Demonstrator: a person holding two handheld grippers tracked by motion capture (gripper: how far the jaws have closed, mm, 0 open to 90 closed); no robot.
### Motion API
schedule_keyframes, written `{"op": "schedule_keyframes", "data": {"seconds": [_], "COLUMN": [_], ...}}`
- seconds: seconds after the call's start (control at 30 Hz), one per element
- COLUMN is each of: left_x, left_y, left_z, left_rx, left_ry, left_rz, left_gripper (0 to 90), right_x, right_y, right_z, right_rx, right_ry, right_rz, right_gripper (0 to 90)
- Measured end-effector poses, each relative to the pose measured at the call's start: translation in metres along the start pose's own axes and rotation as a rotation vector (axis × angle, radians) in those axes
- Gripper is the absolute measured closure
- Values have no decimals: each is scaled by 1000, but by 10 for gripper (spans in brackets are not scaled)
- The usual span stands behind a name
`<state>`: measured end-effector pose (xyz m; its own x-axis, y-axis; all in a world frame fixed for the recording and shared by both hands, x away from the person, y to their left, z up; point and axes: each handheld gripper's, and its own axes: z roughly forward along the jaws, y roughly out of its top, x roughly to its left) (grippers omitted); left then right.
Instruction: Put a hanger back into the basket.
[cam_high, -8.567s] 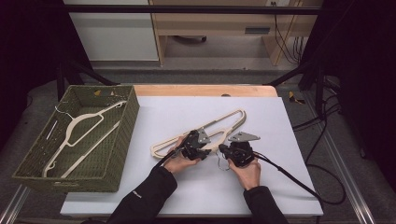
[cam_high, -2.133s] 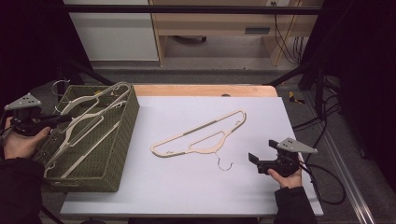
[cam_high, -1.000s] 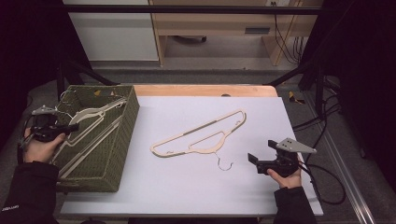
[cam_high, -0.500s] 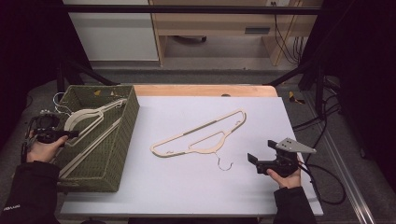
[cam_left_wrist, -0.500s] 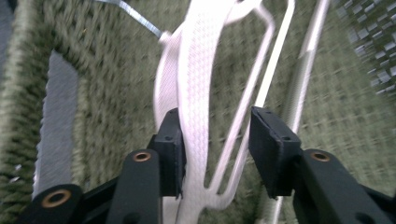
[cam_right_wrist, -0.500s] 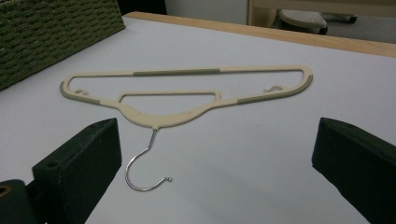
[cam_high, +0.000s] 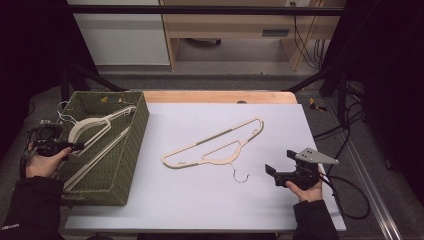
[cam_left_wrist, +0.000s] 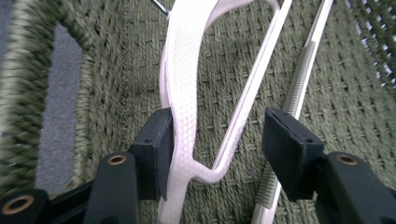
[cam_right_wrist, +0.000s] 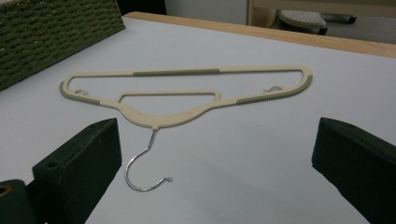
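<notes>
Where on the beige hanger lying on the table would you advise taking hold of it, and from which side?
Probably at the neck of the beige hanger, just above its wire hook. It lies flat with the hook toward the right hand-held gripper, whose jaws stand open facing it, so come from the near side, tilted down, and pinch across that thick middle.

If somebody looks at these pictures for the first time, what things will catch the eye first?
First, the beige hanger lying flat alone in the middle of the white table, its metal hook toward the open right gripper. Next, the green woven basket at the table's left edge, where the left gripper, its jaws just opening, straddles a white hanger lying inside.
</notes>
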<state>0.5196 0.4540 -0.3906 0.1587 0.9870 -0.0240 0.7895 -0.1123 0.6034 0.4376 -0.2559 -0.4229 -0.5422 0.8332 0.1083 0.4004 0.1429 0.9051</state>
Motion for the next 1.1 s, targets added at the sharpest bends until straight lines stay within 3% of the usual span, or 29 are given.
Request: {"op": "schedule_keyframes", "data": {"seconds": [0.17,0.2,0.47,0.63,0.87,1.1], "left_x": [-2,-4,-31,-61,-102,-145], "left_y": [-1,-1,3,6,6,3], "left_z": [-12,-16,-47,-65,-75,-75], "left_rx": [-40,-51,-218,-344,-466,-529], "left_ry": [7,-10,-62,-123,-225,-325], "left_rz": [17,17,80,118,157,213], "left_gripper": [414,418,403,363,299,245], "right_x": [0,0,1,0,2,4], "right_y": [0,0,2,2,3,5], "right_z": [0,-1,-2,-2,-1,-3], "right_rx": [-3,-4,-9,-13,-17,-38], "right_ry": [1,1,0,-1,2,-10], "right_rz": [2,1,-1,-2,-7,-6], "right_gripper": [18,18,18,18,18,20]}}
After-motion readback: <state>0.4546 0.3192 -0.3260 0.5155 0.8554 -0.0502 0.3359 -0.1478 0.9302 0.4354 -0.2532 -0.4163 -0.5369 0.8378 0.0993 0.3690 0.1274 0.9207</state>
